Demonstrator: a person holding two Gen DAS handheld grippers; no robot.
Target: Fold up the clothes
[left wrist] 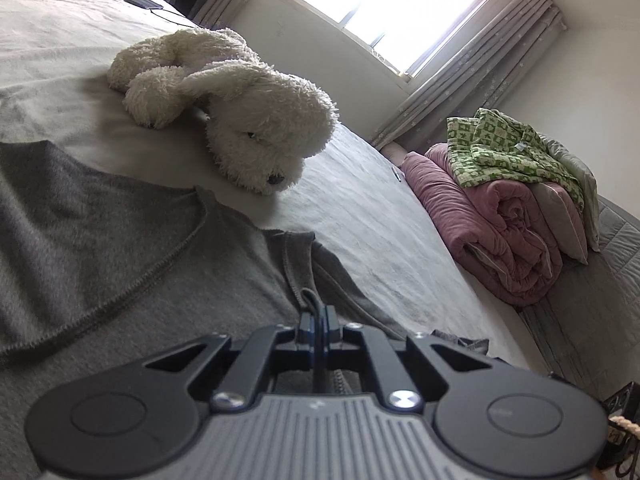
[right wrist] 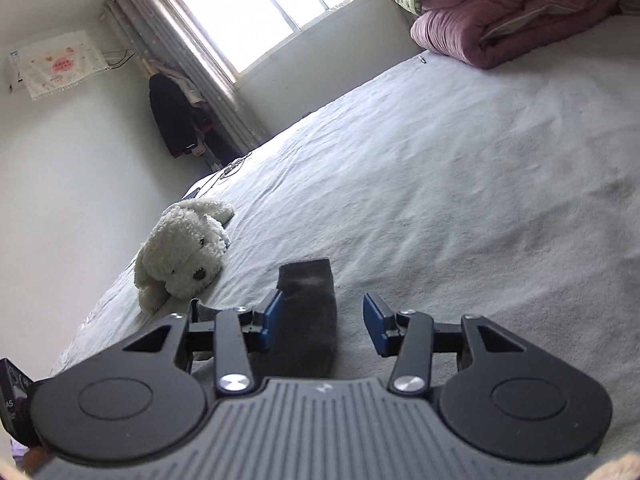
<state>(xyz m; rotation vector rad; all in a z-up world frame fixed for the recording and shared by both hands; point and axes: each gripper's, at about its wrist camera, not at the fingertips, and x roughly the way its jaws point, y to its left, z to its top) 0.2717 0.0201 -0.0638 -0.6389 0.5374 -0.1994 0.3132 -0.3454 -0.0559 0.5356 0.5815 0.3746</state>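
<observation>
Your left tool [left wrist: 319,322] pinches the grey garment [left wrist: 120,240]; your right tool [right wrist: 324,322] stands spread.

The grey garment lies flat on the bed [left wrist: 360,208], stretching away to the left of your left tool, whose pads are pressed together on a fold of its edge. In the right view a dark grey end of cloth [right wrist: 306,312] lies lengthwise between the parted pads, touching the left one and clear of the other, pointing away from you. The plush dog [left wrist: 240,108] sits just beyond the garment.

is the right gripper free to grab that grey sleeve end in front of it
Probably yes: the right gripper stands open with the grey sleeve end lying between its fingers on the bed sheet, nothing blocking.
</observation>
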